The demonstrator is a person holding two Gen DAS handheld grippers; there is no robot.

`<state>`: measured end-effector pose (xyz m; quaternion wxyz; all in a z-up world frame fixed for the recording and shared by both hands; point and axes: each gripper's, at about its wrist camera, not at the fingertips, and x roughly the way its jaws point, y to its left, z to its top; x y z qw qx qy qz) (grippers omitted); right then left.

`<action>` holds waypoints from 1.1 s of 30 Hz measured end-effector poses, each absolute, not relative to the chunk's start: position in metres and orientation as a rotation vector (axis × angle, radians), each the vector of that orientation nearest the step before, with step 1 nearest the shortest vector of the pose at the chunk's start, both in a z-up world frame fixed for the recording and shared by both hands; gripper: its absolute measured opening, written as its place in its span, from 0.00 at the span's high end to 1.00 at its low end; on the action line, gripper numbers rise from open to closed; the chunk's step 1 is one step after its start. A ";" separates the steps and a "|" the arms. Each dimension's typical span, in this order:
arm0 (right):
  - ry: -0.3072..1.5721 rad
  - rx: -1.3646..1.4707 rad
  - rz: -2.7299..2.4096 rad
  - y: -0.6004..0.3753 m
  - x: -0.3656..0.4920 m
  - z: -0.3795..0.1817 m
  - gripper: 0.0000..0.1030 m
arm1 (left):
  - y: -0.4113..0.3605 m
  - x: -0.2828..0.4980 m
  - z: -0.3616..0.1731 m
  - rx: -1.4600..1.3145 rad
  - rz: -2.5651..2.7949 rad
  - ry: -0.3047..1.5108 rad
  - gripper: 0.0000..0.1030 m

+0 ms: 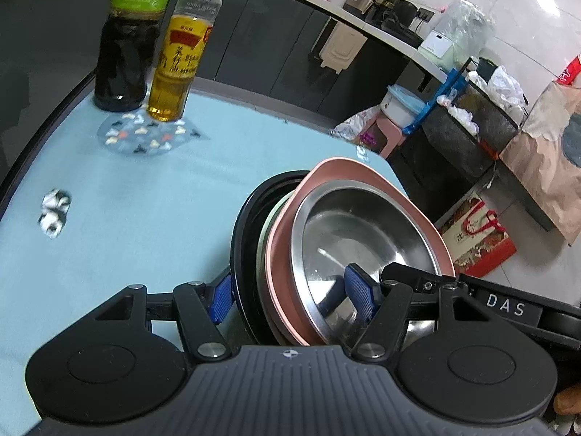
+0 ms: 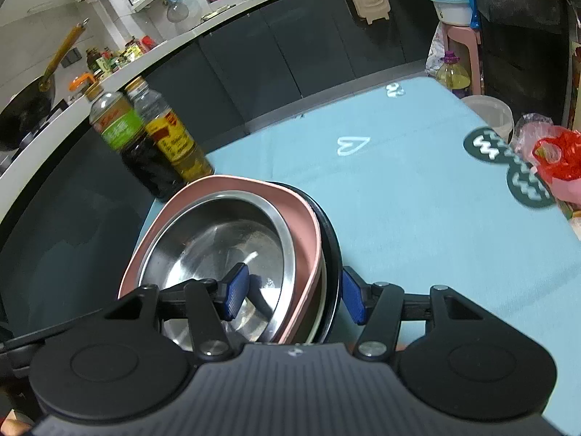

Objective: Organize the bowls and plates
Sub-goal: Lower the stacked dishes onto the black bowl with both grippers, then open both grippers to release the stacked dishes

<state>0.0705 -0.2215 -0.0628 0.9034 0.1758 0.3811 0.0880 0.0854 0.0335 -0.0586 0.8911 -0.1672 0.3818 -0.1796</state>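
Note:
A stack of dishes is held between both grippers: a steel bowl (image 1: 363, 225) (image 2: 218, 239) sits in a pink plate (image 1: 326, 174) (image 2: 232, 183), above further plates and a black plate (image 1: 247, 218) (image 2: 332, 239). My left gripper (image 1: 290, 296) is shut on the stack's left rim, with one pad inside the bowl and one outside the black plate. My right gripper (image 2: 294, 295) is shut on the opposite rim in the same way. The stack sits at the edge of the table with the light blue cloth (image 1: 127, 218) (image 2: 417, 218).
A dark vinegar bottle (image 1: 123, 54) (image 2: 145, 152) and a yellow oil bottle (image 1: 181, 58) (image 2: 178, 141) stand on a patterned mat (image 1: 145, 138). A crumpled tissue (image 1: 54, 210) lies on the cloth. Dark coasters (image 2: 486, 145), a red bag (image 2: 555, 160) and a plastic tub (image 2: 490, 112) are at the table's right.

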 end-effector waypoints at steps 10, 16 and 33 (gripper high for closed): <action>0.793 0.372 0.191 -0.227 0.113 -0.063 0.55 | 0.027 0.132 -0.059 -0.349 -0.335 0.790 0.41; 0.802 0.369 0.200 -0.230 0.135 -0.066 0.55 | 0.025 0.154 -0.062 -0.357 -0.321 0.786 0.41; 0.843 0.390 0.191 -0.238 0.168 -0.083 0.55 | 0.017 0.186 -0.077 -0.356 -0.294 0.822 0.42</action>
